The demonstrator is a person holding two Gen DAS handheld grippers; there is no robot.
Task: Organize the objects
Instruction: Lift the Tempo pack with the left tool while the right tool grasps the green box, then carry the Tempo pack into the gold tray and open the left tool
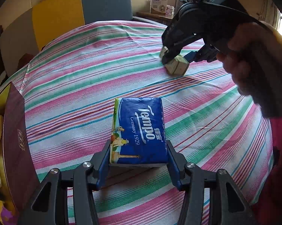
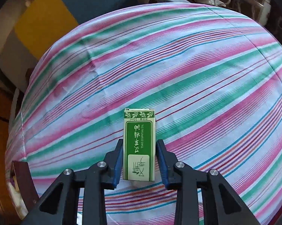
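A blue Tempo tissue pack lies on the striped tablecloth, its near end between the fingers of my left gripper, which press its two sides. A small green essential-oil box lies flat on the cloth between the fingers of my right gripper; the pads stand close beside its sides, and contact is unclear. In the left wrist view the right gripper shows at the far right of the table, over the same box.
A dark red open box with a yellow lining and soft items inside stands at the table's left edge; its corner shows in the right wrist view. A blue and yellow chair back stands behind the table. A shelf with a white carton is at the back right.
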